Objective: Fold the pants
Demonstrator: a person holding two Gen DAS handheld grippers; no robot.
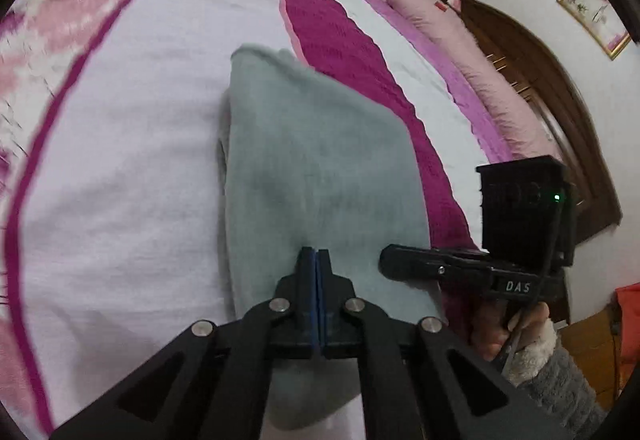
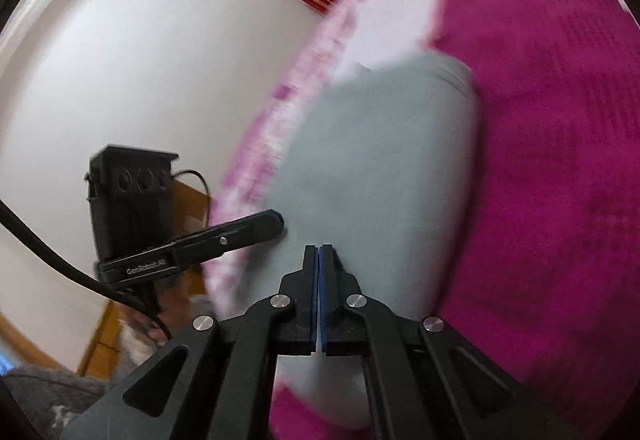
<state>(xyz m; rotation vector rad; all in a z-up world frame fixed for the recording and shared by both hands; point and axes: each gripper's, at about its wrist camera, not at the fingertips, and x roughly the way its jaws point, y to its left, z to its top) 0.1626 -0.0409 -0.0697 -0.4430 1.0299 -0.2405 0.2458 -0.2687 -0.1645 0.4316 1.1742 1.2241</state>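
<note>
The grey pants lie folded into a compact stack on the bed, running away from me in the left wrist view. My left gripper has its jaws closed together over the near edge of the pants; whether cloth is pinched between the pads is not clear. The right gripper shows at the pants' right edge, held by a hand. In the blurred right wrist view the pants fill the middle. My right gripper has its jaws closed over them. The left gripper touches the pants' left edge.
The bed cover is white with magenta stripes. A pink pillow lies against the dark wooden headboard. A framed picture hangs on the wall. In the right wrist view a white wall and wooden furniture lie left.
</note>
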